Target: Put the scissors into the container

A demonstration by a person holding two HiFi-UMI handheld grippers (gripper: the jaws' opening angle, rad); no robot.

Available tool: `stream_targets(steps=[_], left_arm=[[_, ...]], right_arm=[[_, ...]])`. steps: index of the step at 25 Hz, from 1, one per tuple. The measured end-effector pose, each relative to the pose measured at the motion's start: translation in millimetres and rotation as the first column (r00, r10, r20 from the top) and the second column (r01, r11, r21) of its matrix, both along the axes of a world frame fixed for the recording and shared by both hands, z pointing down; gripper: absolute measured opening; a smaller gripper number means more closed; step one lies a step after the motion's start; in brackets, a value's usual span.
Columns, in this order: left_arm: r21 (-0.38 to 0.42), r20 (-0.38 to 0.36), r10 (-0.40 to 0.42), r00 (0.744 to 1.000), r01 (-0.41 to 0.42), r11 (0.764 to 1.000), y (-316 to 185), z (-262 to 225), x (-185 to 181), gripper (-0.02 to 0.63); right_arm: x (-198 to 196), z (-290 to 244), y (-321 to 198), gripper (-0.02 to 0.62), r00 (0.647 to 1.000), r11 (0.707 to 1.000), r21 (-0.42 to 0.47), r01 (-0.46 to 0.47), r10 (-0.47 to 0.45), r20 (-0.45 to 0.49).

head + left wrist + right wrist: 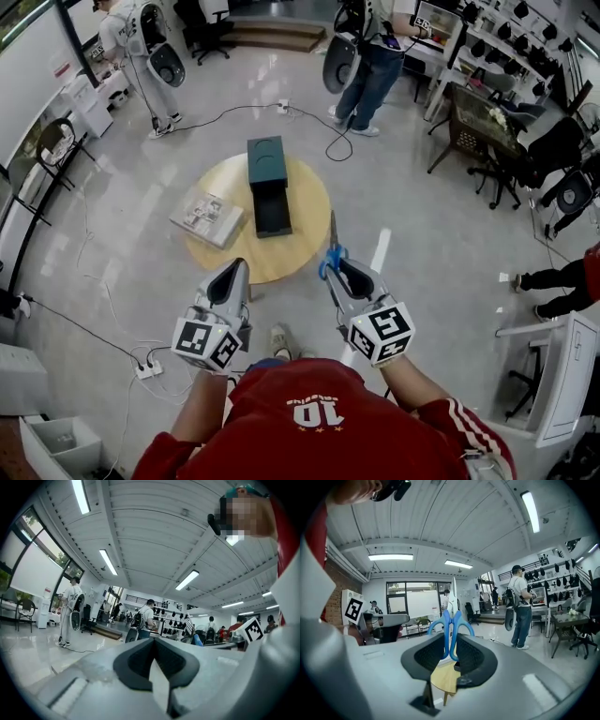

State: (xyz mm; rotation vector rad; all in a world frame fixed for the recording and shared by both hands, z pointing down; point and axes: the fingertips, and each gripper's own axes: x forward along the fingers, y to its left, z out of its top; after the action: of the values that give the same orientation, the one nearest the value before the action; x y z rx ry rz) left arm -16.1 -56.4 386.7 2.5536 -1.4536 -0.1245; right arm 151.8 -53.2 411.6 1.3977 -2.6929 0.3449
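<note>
A dark green container (267, 159) stands on a round wooden table (305, 246), with its drawer (272, 208) pulled out toward me. My right gripper (336, 265) hangs over the table's near right edge, shut on blue-handled scissors (331, 246) whose blades point away from me. In the right gripper view the blue handles of the scissors (451, 620) sit between the pads of the right gripper (450, 637), and the blade rises beyond them. My left gripper (236, 265) is over the table's near left edge, shut and holding nothing. In its own view the left gripper (152, 641) has its tips together.
A flat stack of booklets (208, 218) lies on the table's left side. Cables and a power strip (147, 368) run across the floor at the left. Two people (370, 66) stand beyond the table. Chairs and desks (487, 131) fill the right side.
</note>
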Motion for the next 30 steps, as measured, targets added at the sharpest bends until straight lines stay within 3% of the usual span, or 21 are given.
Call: stream_targets(steps=[16,22,30], left_arm=[[0.036,0.006,0.096,0.995,-0.096,0.995,-110.8,3.9,-57.6,0.002],[0.015,-0.005,0.116,0.993,-0.116,0.993,-131.1,15.4,-77.8,0.002],[-0.012,-0.044,0.138,0.989,-0.138,0.99,-135.8,25.6,-75.1,0.002]], right_arm=[[-70.1,2.5,-101.9,0.084,0.997,1.0,-0.001,-0.026,0.026,-0.076],[-83.6,9.5,-120.6,0.084,0.996,0.999,-0.018,-0.046,0.044,-0.082],[-83.1,29.5,-137.3,0.084,0.993,0.995,-0.092,-0.039,0.029,-0.111]])
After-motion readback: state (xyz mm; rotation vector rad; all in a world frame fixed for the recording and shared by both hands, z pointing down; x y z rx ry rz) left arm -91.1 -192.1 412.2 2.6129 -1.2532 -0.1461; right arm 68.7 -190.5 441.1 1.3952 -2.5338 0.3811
